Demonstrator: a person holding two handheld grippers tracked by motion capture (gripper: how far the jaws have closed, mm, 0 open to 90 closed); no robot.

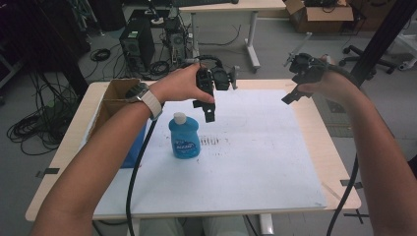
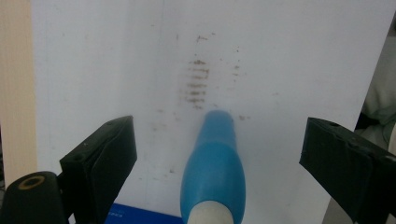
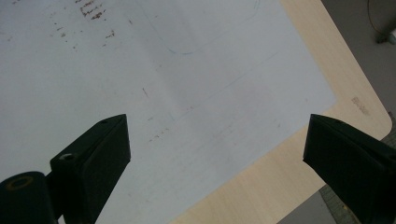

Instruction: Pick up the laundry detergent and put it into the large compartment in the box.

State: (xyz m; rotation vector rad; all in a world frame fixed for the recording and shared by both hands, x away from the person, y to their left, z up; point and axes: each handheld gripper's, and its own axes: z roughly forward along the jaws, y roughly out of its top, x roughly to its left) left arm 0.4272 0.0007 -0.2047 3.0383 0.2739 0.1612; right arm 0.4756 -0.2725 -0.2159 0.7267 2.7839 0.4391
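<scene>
A cluttered workshop floor runs round the tabletop (image 1: 314, 147), a pale wooden slab with a white sheet (image 1: 255, 162) laid over most of it, faintly smudged near the middle. From where I stand, nearest the person's side the sheet is bare.

A little farther in, toward the left, a blue bottle (image 1: 184, 135) with a white cap stands upright on the sheet, just beside the smudge marks. Left of it an open cardboard box (image 1: 115, 96) sits at the table's left edge.

Above and just beyond the bottle hangs the left gripper (image 1: 209, 110), tilted down over it. In the left gripper view its jaws stand wide apart with the bottle (image 2: 215, 163) centred in the gap well below them, touching neither. The right gripper (image 1: 290, 96) is held up over the far right side of the table, well apart from the bottle; its own view shows its jaws spread wide too, with nothing but sheet (image 3: 187, 93) and table edge between them.

So I'd judge the work has hardly begun: the bottle is unheld on the sheet, and the left gripper looks lined up for a pick. What's left is the descent, the closing on the bottle's body or neck, and whatever placing comes after, perhaps into the box.

Beyond the table are computer towers (image 1: 137, 44), coiled cables and another desk.
</scene>
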